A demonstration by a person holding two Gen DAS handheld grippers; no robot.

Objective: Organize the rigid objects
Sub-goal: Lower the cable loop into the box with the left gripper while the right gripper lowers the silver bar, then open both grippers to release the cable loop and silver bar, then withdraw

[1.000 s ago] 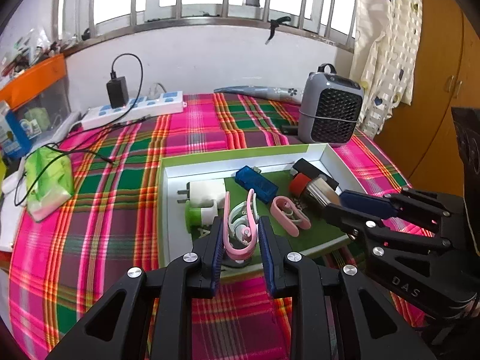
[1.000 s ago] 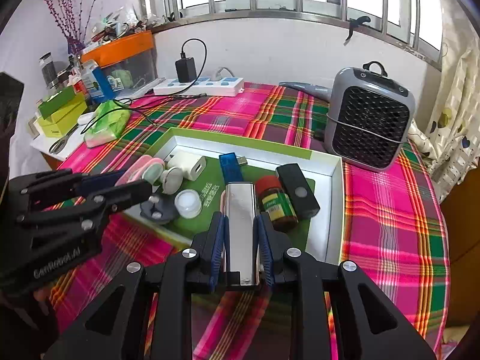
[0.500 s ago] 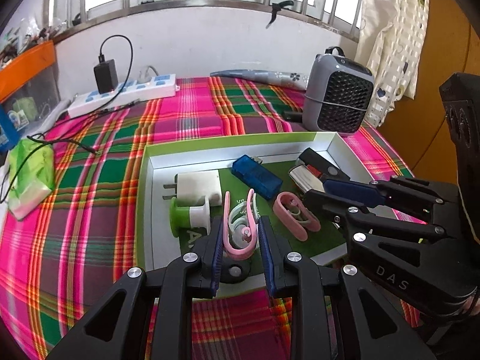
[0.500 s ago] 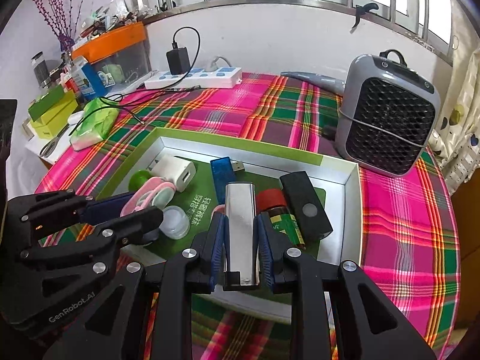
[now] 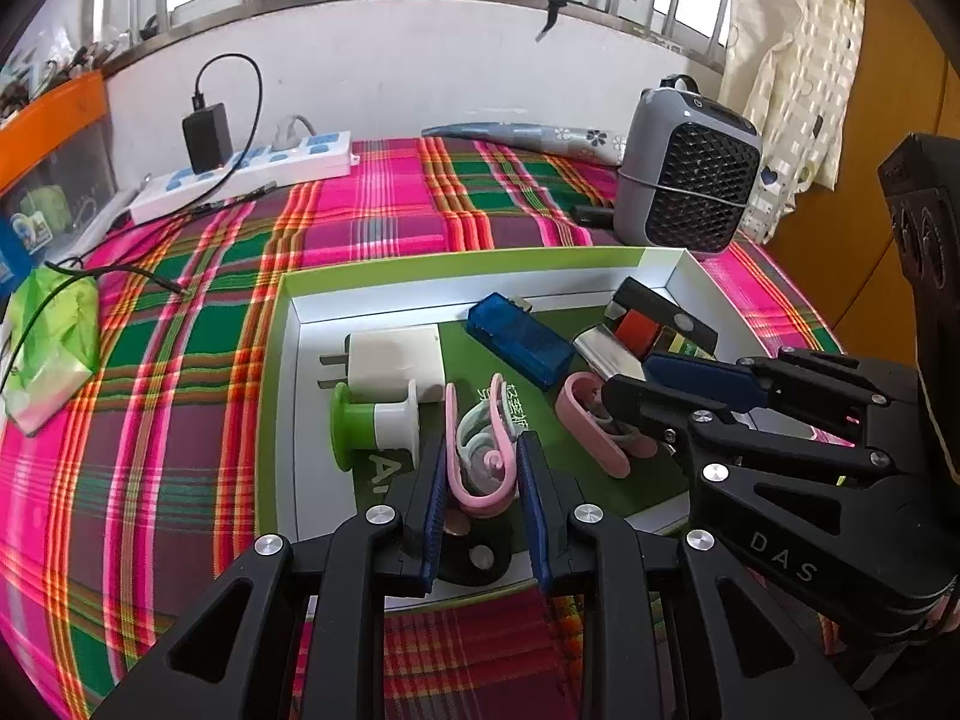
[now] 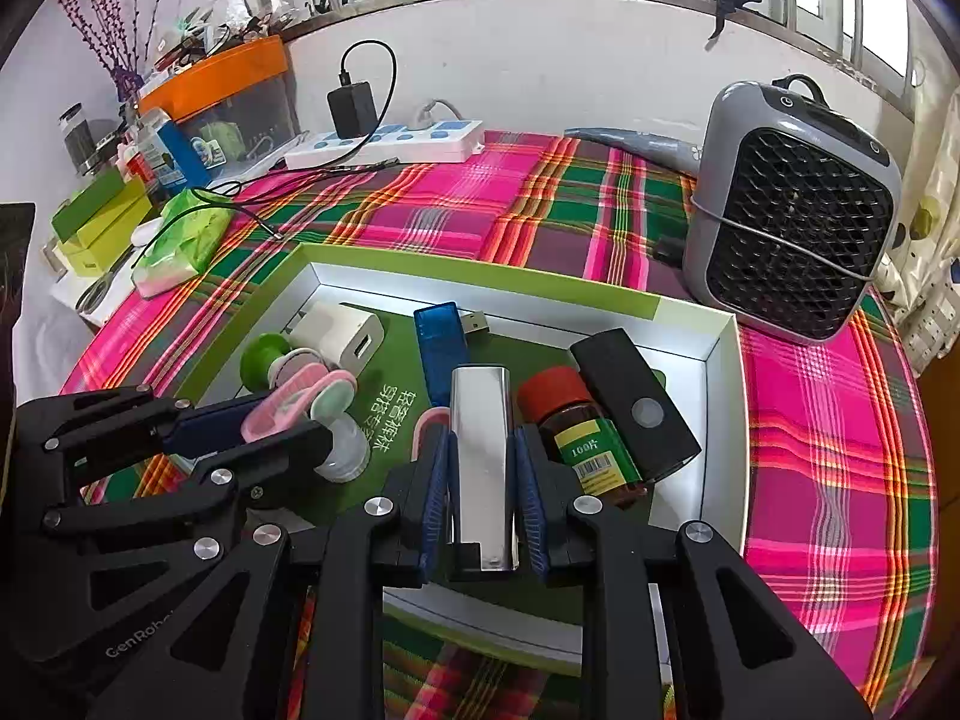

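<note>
Two grippers work over the same shallow green-rimmed cardboard tray (image 6: 723, 360), which sits on a table spread with a pink-and-green plaid cloth (image 6: 480, 192). The left gripper (image 5: 480, 450) is clenched on a pink, curved plastic clip with a pale green inner part (image 5: 483, 450), held low over the near left part of the tray. The right gripper (image 6: 480, 450) is clamped on a silver, rectangular metal lighter-like case (image 6: 482, 456), gripped across its narrow sides so that its long axis runs along the fingers; it hangs over the tray's middle.

Both pieces seem to be held low and angled downward because they are about to be set among the things already gathered there. A white wall charger (image 5: 396, 360) and a green-and-white plastic spool (image 5: 372, 420) lie together at the left; a translucent blue USB stick (image 6: 441, 348) lies in the centre. At the right, a brown pill bottle with a red cap (image 6: 576, 426) rests beside a black rectangular remote-like block (image 6: 630, 408), both lying flat. Another pink clip (image 5: 591, 423) lies between the two grippers.

The silver case is lined up with the gap between the blue stick and the bottle, which looks like the slot meant for it. Whether either held item already touches the tray floor cannot be told. A grey portable fan heater (image 6: 792, 228) stands just beyond the tray's far right corner.
</note>
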